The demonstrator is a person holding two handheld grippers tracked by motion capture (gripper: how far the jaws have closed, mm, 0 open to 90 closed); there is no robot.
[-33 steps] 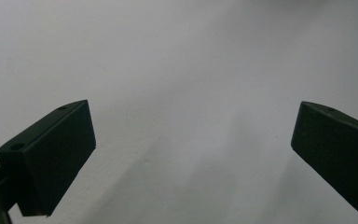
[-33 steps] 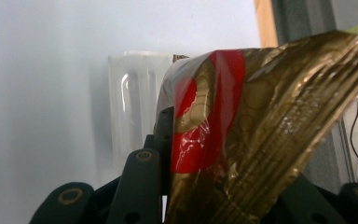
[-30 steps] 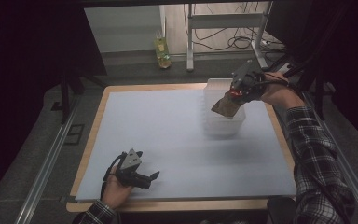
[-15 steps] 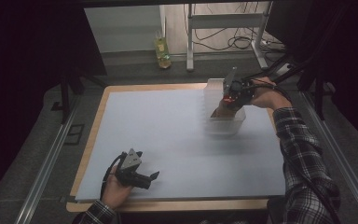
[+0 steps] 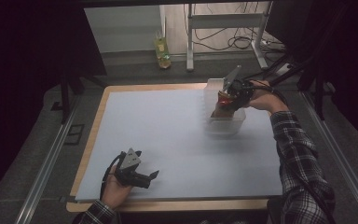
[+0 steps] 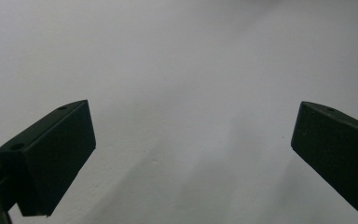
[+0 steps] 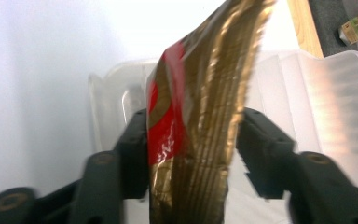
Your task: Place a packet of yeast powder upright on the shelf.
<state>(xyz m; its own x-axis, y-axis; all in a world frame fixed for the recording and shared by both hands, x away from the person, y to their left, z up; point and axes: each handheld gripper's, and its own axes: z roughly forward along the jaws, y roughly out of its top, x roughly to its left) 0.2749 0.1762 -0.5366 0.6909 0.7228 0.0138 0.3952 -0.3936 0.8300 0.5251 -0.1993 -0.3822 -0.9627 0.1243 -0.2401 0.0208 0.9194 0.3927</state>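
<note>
The left hand-held gripper (image 5: 145, 178) rests low on the near-left part of the tabletop (image 5: 168, 140), in the same spot as a second ago; in its own view its jaws stand wide apart with nothing but bare pale surface between and ahead of them. Well away from it, toward the far right, the right hand-held gripper (image 5: 223, 103) has moved in from the right and come down over the clear plastic bin (image 5: 226, 126), where a second ago it was held higher and further out past the bin's far edge. Its jaws are closed on a gold and red foil packet (image 7: 191, 116), pinching it near the lower end so the crinkled packet stands up between them and rises ahead of the jaws. In the right gripper view the bin's translucent walls lie directly beyond and below the packet, and in the high view the packet's lower end seems to sit inside the bin's rim, though whether it touches the floor cannot be told. The shift suggests the packet is being delivered into the bin, with release the likely next step.
</note>
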